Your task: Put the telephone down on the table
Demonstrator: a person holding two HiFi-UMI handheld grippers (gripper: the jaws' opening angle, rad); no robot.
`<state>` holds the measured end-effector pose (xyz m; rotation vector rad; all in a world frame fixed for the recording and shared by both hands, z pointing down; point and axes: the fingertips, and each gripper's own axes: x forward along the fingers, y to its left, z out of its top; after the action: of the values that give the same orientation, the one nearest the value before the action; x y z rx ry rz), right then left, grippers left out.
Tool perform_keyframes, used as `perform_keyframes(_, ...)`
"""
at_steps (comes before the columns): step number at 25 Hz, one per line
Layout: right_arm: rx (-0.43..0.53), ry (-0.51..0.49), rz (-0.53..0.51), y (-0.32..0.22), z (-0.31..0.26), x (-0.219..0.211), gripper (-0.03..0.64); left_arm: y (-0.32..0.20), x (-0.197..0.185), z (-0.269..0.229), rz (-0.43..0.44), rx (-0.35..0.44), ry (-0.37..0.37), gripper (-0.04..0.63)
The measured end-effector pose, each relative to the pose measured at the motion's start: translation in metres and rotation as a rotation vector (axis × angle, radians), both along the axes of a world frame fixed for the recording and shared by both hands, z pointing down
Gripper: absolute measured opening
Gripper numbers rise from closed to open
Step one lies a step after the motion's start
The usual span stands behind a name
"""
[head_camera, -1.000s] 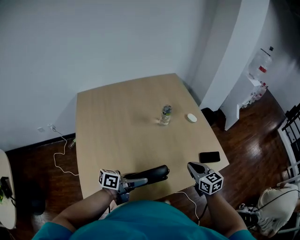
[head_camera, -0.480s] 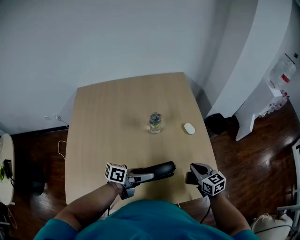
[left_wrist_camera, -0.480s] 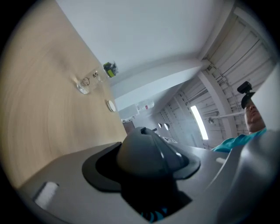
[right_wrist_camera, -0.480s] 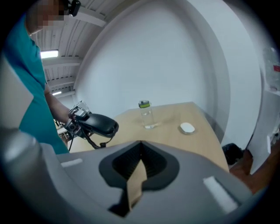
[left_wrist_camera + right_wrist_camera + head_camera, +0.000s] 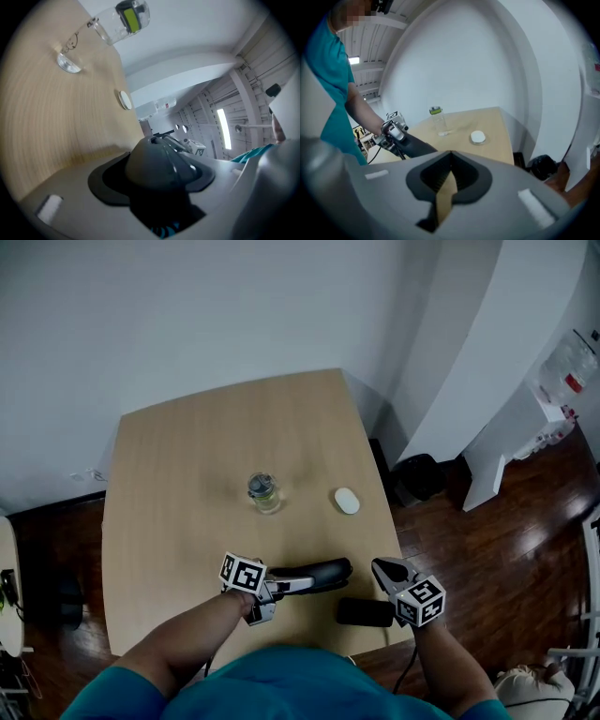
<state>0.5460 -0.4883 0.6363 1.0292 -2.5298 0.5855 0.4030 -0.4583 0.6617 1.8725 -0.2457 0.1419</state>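
- Both grippers have come further in over the counter since a second ago. The bottle now stands much nearer ahead of the left gripper.
- Left gripper: its jaws are part open and clamped on one end of the black telephone, which sticks out level beyond the tips, towards the right gripper.
- Right gripper: its jaws are together with nothing in them. A flat black slab lies on the counter just beside it, and a small white round thing lies further ahead.
- Progress: the telephone has reached the counter but seems to hang just above the wood, though contact is hard to judge.
- Left to do: lower it onto the bare patch beneath, open the jaws and draw back.
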Motion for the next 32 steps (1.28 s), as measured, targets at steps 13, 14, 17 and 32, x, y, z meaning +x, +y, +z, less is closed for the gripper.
perform_keyframes(13, -0.022, -0.043, -0.006, -0.011, 0.015, 0.016, 0.003, -0.04, 0.03, 0.034, 0.034, -0.064, -0.073, 0.291)
perform_keyframes(14, -0.024, -0.044, -0.004, -0.011, 0.016, 0.017, 0.003, -0.043, 0.031, 0.034, 0.026, -0.068, -0.073, 0.292)
perform_keyframes(17, -0.028, -0.053, 0.001, -0.009, 0.018, 0.019, 0.003, -0.047, 0.035, 0.038, 0.013, -0.089, -0.105, 0.311)
perform_keyframes(32, -0.03, -0.065, -0.02, -0.004, 0.017, 0.013, 0.003, -0.056, 0.015, 0.06, -0.057, -0.146, -0.346, 0.384)
